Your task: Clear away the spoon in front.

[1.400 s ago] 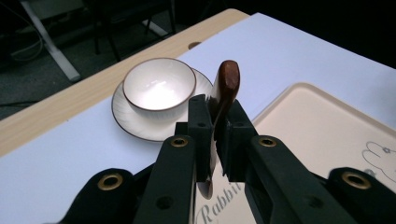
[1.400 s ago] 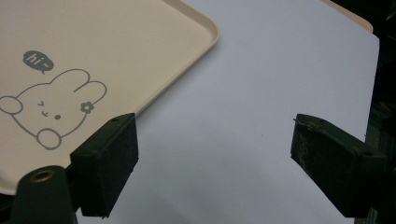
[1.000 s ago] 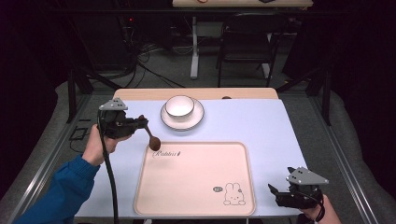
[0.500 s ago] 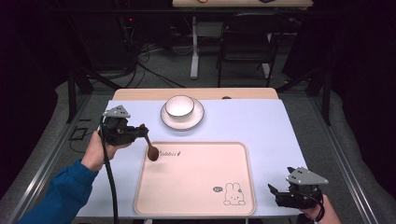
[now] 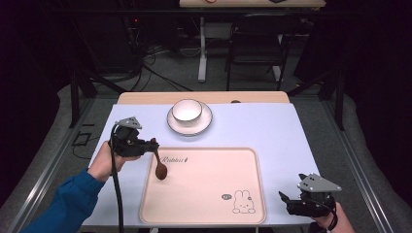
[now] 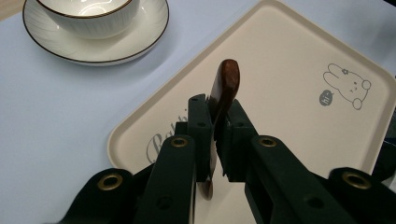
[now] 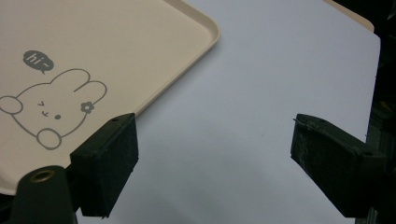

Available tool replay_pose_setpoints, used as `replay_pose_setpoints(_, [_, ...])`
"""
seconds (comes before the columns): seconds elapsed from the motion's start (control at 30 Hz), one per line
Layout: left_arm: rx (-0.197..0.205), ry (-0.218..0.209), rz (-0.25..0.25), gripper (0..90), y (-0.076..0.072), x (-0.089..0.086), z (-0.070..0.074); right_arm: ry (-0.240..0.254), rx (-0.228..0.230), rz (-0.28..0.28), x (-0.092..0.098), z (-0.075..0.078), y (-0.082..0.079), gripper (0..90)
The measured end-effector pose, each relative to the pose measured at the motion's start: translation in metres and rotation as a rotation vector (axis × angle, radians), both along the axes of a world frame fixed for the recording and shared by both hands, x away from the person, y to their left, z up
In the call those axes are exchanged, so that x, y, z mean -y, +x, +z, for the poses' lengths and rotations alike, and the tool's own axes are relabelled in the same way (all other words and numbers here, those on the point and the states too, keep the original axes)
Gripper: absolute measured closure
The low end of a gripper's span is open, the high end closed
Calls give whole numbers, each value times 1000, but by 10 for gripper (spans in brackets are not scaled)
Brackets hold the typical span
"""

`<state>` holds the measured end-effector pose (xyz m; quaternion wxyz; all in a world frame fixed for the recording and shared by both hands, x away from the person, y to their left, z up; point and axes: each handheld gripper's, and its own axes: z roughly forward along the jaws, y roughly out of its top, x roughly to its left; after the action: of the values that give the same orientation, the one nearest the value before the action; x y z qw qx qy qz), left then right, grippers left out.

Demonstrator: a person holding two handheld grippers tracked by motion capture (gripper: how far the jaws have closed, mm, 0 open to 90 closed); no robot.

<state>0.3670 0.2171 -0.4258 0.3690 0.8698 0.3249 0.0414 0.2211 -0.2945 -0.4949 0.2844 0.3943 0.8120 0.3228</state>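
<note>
Black jaws of the left gripper (image 6: 215, 140) were clamped on the handle of a brown wooden spoon (image 6: 223, 93), pinching it from both sides; in the high view that left gripper (image 5: 151, 144) hung over the left edge of the cream tray (image 5: 252, 165), with the spoon (image 5: 161, 167) slanting down from it so that its bowl end sat low over the tray's upper-left part, near the printed script; whether it touched the tray I could not tell. Well apart, at the table's near right corner, the right gripper (image 5: 286, 200) rested with its 2 jaws spread wide and nothing between them; the right gripper view showed pale blue tablecloth (image 7: 261, 93) in the gap and the tray's rabbit drawing (image 7: 51, 112) just to one side. Beyond the tray stood 1 white bowl (image 5: 187, 110) on a white saucer (image 5: 189, 127).
</note>
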Motion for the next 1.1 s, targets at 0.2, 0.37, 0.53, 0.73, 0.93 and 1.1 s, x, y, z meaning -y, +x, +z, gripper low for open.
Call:
replay_pose_setpoints(0.2, [-33,-18,29,841,11,1,-3,-1,1,1,0,0,0,143])
replay_pose_setpoints(0.37, [-61,-43,65,824,23,5,-15,-2,-2,-1,0,0,0,143])
replay_pose_setpoints(0.53, [-86,-83,114,815,32,8,-31,-2,1,-1,0,0,0,143])
replay_pose_setpoints(0.73, [-55,-104,170,806,35,10,-41,-1,-1,-3,0,0,0,143])
replay_pose_setpoints(0.93, [-39,-109,193,801,36,13,-48,-1,-2,-4,1,0,0,143])
replay_pose_setpoints(1.1, [-29,-130,212,799,38,12,-55,1,-3,-9,2,-1,-1,143])
